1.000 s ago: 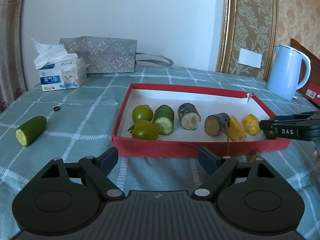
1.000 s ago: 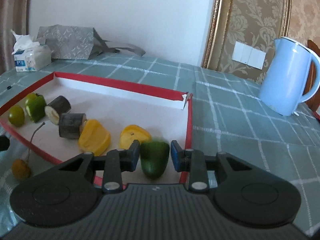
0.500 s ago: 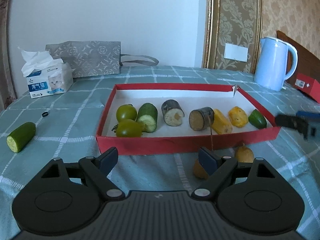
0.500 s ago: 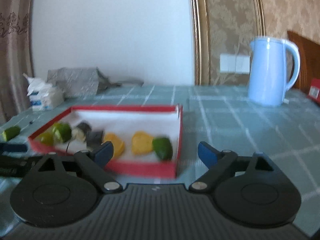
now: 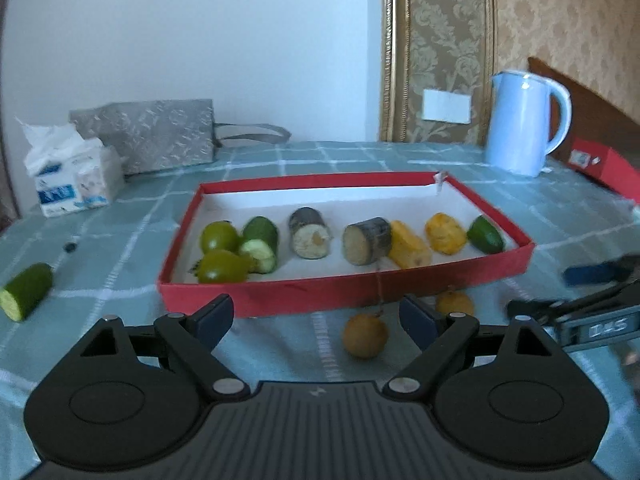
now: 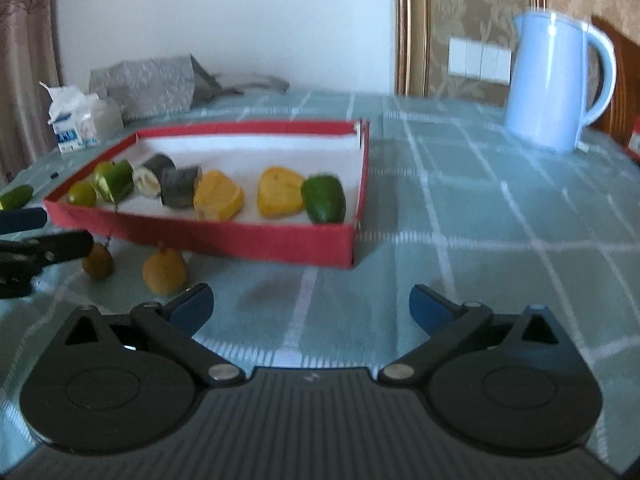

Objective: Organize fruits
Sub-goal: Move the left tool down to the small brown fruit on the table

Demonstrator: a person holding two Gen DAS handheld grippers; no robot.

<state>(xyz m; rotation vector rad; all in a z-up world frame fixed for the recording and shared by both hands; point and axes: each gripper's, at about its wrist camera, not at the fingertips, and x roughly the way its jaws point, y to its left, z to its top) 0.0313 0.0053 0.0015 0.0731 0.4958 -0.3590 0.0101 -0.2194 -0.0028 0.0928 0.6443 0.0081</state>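
The right tool (image 6: pixel 311 308) has backed off, spread empty, leaving the green piece (image 6: pixel 323 198) inside the red tray (image 6: pixel 224 236) ahead.

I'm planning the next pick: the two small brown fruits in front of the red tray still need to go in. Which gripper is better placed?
Left. The left gripper is open and nearly frames the nearer brown fruit. The right gripper, also open, has both fruits off to its left.
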